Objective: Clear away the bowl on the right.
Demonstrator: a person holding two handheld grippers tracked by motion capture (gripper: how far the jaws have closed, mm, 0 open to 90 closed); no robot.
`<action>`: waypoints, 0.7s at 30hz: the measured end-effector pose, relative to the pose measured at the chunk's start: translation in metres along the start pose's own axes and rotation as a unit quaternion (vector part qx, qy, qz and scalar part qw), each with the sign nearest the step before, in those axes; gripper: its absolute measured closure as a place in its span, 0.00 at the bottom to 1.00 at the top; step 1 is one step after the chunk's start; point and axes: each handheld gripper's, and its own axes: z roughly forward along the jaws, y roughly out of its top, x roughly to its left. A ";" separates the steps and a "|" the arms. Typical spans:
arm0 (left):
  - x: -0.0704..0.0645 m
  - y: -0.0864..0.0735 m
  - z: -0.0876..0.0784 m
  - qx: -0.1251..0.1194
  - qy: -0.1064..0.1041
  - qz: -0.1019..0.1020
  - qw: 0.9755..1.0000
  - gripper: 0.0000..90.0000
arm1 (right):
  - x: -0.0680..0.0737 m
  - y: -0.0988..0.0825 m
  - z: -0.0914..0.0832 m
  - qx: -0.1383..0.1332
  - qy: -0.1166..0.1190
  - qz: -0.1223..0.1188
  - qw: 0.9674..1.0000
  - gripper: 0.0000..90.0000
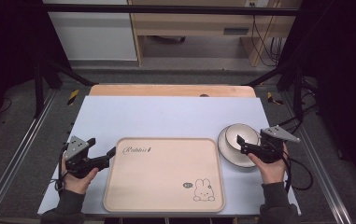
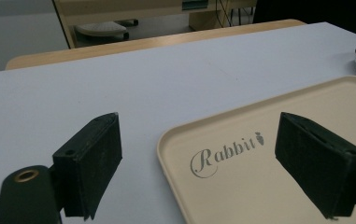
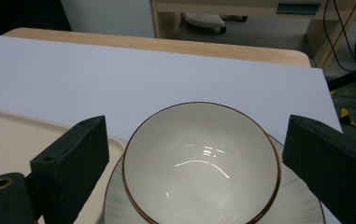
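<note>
Left gripper [image 1: 104,150]: jaws wide apart, holding nothing; they straddle the near left corner of the tray [image 1: 166,205], one jaw over the mat, the other over the tray; contact with the rim cannot be told.
Right gripper [image 1: 242,144]: jaws wide apart, one either side of the bowl [image 1: 239,135], holding nothing; in the right gripper view the bowl [image 3: 202,158] sits between them with a gap each side.
Bowl: round, glossy white ceramic, thin brown rim line, standing upright on the plate [image 1: 226,151], just right of the tray.
Plate: white, round, ribbed rim.
Tray: flat, beige, matte, rounded corners, low raised edge; "Rabbit" lettering and a rabbit drawing.
Mat [image 1: 166,116]: pale lavender, smooth sheet over a wooden table [image 1: 166,90].
</note>
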 end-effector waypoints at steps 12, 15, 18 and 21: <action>-0.001 0.000 0.001 0.002 0.002 0.005 1.000 0.16 | -0.018 0.002 0.014 0.025 -0.029 0.013 0.999 0.11; -0.001 0.000 0.001 0.001 0.002 0.006 1.000 0.16 | -0.020 0.002 0.016 0.031 -0.031 0.013 0.999 0.12; -0.001 -0.001 0.001 0.003 0.002 0.006 1.000 0.16 | -0.023 0.000 0.020 0.041 -0.034 0.018 0.998 0.14; -0.001 -0.001 0.001 0.002 0.002 0.007 1.000 0.16 | -0.024 0.000 0.022 0.046 -0.036 0.019 0.998 0.15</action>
